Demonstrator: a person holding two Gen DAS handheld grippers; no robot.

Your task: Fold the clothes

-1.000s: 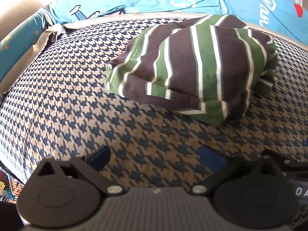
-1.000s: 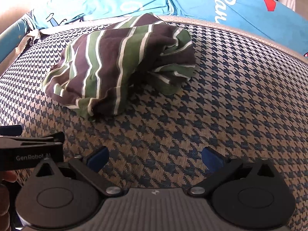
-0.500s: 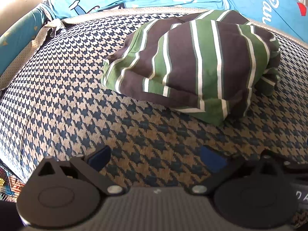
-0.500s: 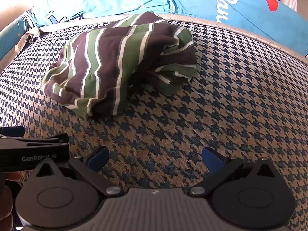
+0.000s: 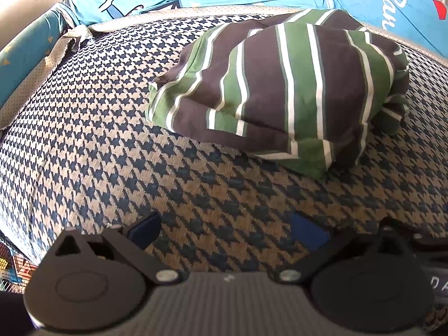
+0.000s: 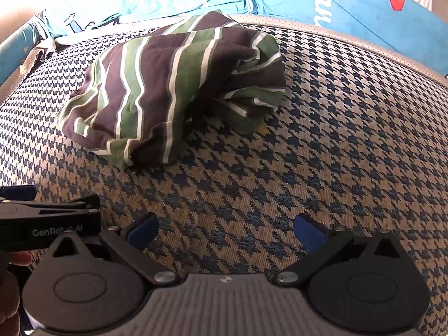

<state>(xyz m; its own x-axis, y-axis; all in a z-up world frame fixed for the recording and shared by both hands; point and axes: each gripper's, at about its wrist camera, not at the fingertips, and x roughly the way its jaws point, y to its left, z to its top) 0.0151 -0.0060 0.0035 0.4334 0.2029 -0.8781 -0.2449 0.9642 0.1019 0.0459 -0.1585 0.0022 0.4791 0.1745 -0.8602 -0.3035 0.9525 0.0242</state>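
The striped garment (image 5: 282, 89) (green, dark brown and white) lies bunched in a loose fold on the houndstooth cover (image 5: 98, 128), toward 1 o'clock in the left wrist view and 11 o'clock in the right wrist view. The left gripper (image 5: 225, 228) has its jaws spread, holding nothing, above bare cover and apart from the garment. The right gripper (image 6: 225, 229) is likewise spread and empty. Blue pillows (image 6: 364, 8) line the far edge at 12 o'clock.
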